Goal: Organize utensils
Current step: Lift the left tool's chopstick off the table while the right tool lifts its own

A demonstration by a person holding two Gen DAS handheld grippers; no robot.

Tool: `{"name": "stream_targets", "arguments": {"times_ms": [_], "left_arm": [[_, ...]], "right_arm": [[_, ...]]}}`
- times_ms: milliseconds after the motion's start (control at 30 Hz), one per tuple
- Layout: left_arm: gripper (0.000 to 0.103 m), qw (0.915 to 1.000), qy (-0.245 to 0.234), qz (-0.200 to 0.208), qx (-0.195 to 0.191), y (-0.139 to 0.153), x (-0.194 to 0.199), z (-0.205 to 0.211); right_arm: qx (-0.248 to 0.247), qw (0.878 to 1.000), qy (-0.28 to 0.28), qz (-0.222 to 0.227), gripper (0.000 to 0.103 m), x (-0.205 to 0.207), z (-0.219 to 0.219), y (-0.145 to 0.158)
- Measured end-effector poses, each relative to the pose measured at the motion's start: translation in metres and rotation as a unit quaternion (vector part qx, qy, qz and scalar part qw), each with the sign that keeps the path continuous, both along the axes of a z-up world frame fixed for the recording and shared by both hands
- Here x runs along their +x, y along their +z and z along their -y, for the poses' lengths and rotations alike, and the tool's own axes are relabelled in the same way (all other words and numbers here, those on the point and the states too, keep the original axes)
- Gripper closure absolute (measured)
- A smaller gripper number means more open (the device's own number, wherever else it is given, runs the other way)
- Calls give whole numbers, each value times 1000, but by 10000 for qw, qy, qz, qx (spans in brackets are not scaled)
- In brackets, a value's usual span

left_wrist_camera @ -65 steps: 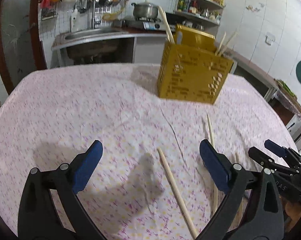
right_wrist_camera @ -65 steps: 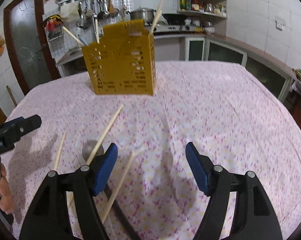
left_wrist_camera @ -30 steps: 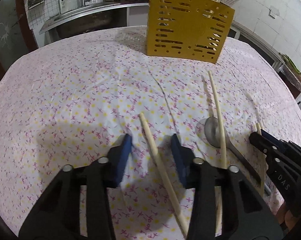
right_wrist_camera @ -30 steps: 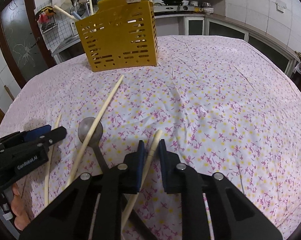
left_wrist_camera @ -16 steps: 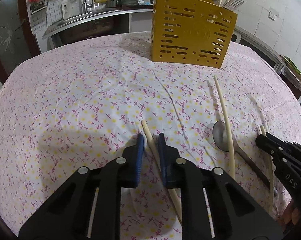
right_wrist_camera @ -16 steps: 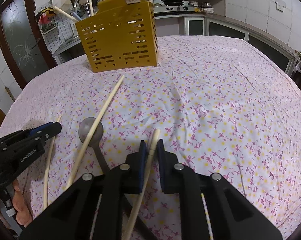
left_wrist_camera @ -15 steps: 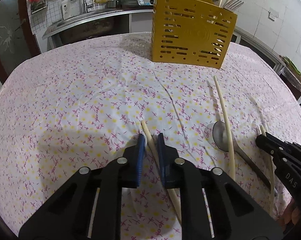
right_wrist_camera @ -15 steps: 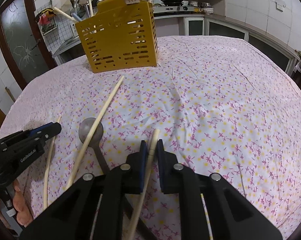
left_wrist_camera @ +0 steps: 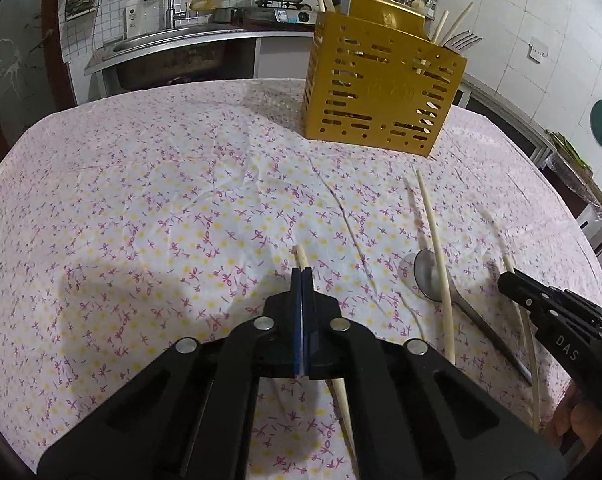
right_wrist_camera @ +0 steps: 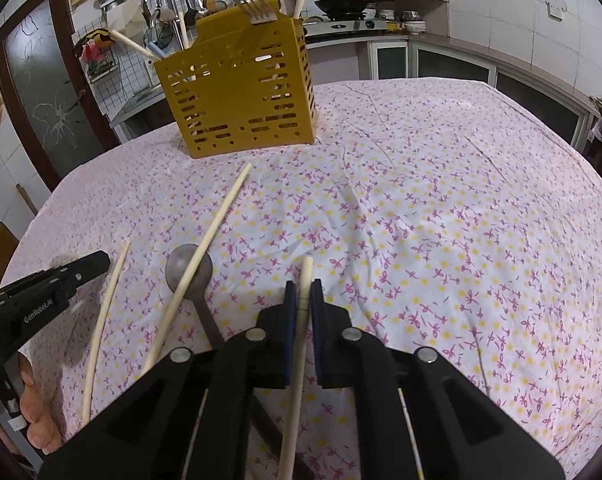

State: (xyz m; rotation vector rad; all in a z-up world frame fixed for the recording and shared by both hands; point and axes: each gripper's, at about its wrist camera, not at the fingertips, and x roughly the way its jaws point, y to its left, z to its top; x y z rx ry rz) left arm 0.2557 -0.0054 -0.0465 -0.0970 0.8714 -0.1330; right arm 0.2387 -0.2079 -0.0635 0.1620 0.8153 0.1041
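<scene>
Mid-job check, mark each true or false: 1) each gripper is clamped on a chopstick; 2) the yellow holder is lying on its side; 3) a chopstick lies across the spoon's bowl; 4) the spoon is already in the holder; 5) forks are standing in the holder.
1) True. The left gripper is shut on a chopstick; the right gripper pinches another chopstick.
2) False. The yellow holder stands upright on the tablecloth.
3) True. A loose chopstick crosses the spoon.
4) False. The spoon lies on the cloth between the grippers.
5) True. Fork tines stick out of its top.
</scene>
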Motion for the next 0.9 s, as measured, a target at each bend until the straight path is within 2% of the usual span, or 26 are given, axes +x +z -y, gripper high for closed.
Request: {"name": "stream_targets", "arguments": {"times_ms": [267, 467, 533, 633, 667, 800, 900], "left_arm": [[103, 9998, -102, -163, 71, -4, 0, 8], [102, 9997, -77, -116, 189, -4, -1, 10], [96, 9996, -112, -115, 238, -4, -2, 13], [80, 9995, -118, -190, 239, -7, -2, 16], [79, 9993, -144, -218, 277, -8, -1, 18], [77, 9988, -149, -202, 430, -10, -2, 23], [84, 9986, -128, -236, 462, -11, 1, 24]], "right_arm": [[168, 9999, -10, -30, 95, -1, 7, -1], [214, 9998, 14, 1, 95, -2, 9, -1], [238, 9997, 20, 10, 95, -2, 10, 0], [275, 9996, 29, 13, 95, -3, 11, -1], [290, 9996, 27, 14, 95, -4, 12, -1], [327, 9995, 31, 24, 95, -4, 13, 0], [321, 9995, 56, 15, 95, -3, 12, 0]]}}
